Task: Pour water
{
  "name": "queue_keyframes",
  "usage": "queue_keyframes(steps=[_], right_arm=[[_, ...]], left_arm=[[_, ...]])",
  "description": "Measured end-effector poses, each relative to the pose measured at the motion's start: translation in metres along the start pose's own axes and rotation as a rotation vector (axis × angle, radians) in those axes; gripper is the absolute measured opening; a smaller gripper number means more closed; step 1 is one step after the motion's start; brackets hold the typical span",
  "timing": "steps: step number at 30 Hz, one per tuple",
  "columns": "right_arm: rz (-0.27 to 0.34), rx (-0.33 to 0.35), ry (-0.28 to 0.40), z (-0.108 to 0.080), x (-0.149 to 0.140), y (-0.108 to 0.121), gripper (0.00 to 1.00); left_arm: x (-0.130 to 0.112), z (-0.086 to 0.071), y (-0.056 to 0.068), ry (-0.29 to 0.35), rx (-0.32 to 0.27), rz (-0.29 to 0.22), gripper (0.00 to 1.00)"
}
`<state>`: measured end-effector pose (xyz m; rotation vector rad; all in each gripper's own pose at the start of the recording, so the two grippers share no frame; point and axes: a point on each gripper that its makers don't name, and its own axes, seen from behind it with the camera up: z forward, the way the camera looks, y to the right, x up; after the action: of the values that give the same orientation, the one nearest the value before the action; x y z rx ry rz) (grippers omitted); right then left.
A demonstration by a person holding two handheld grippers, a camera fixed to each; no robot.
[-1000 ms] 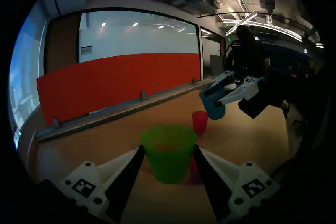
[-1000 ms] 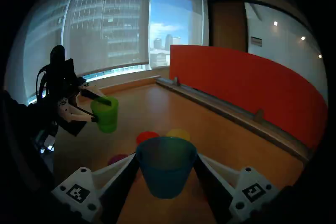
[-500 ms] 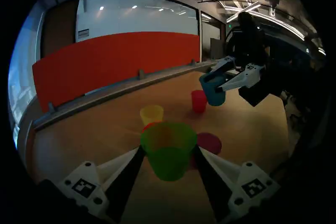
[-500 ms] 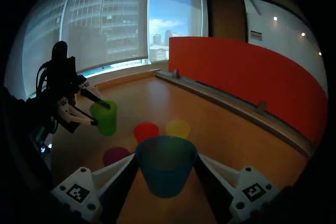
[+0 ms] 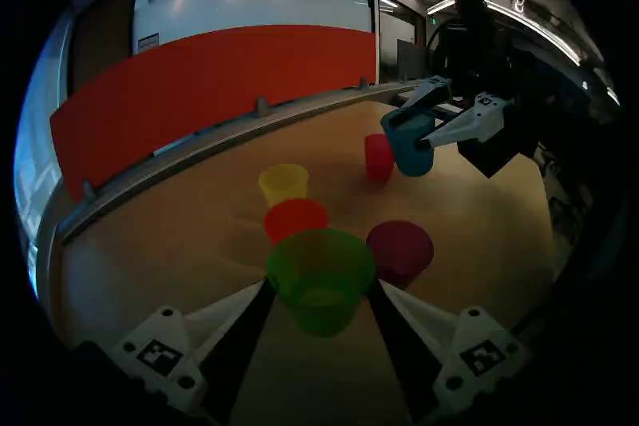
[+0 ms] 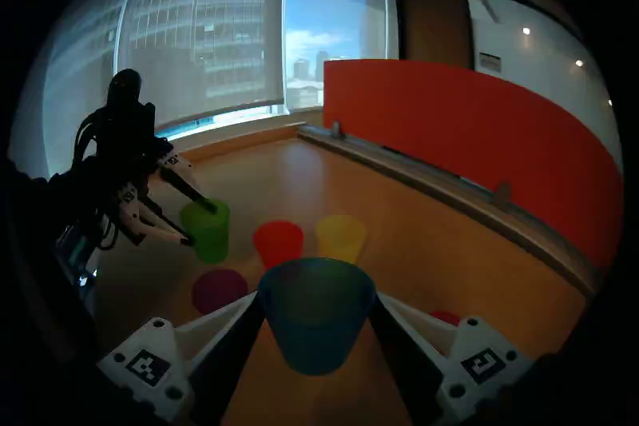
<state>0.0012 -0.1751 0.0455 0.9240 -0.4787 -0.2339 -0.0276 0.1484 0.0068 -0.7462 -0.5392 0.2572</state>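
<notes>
The left gripper (image 5: 321, 284) pinches a translucent green cup (image 5: 319, 262) upright over the table (image 5: 160, 242). The right gripper (image 6: 316, 298) pinches a blue cup (image 6: 316, 334) likewise. A yellow cup (image 5: 283, 184), an orange cup (image 5: 295, 220) and a magenta cup (image 5: 401, 250) stand just ahead, with bare wood beyond to the far edge's rail (image 5: 200, 148).

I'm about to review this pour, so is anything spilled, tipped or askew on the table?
Nothing stands out. The yellow cup, orange cup, magenta cup and red cup stand upright on the wooden table, no puddle visible. The left hand-held gripper holds the green cup, the right hand-held gripper the blue cup, both roughly upright.
</notes>
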Motion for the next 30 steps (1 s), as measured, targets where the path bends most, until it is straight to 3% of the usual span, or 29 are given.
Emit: queue_keyframes(steps=[17,30], right_arm=[[-0.01,0.005,-0.031,0.007,-0.016,0.003,0.9],[-0.027,-0.004,-0.042,0.009,-0.019,0.005,0.9]], left_arm=[[-0.023,0.022,-0.001,-0.106,-0.026,0.012,0.83],[-0.035,0.029,-0.002,-0.124,-0.032,0.01,0.83]])
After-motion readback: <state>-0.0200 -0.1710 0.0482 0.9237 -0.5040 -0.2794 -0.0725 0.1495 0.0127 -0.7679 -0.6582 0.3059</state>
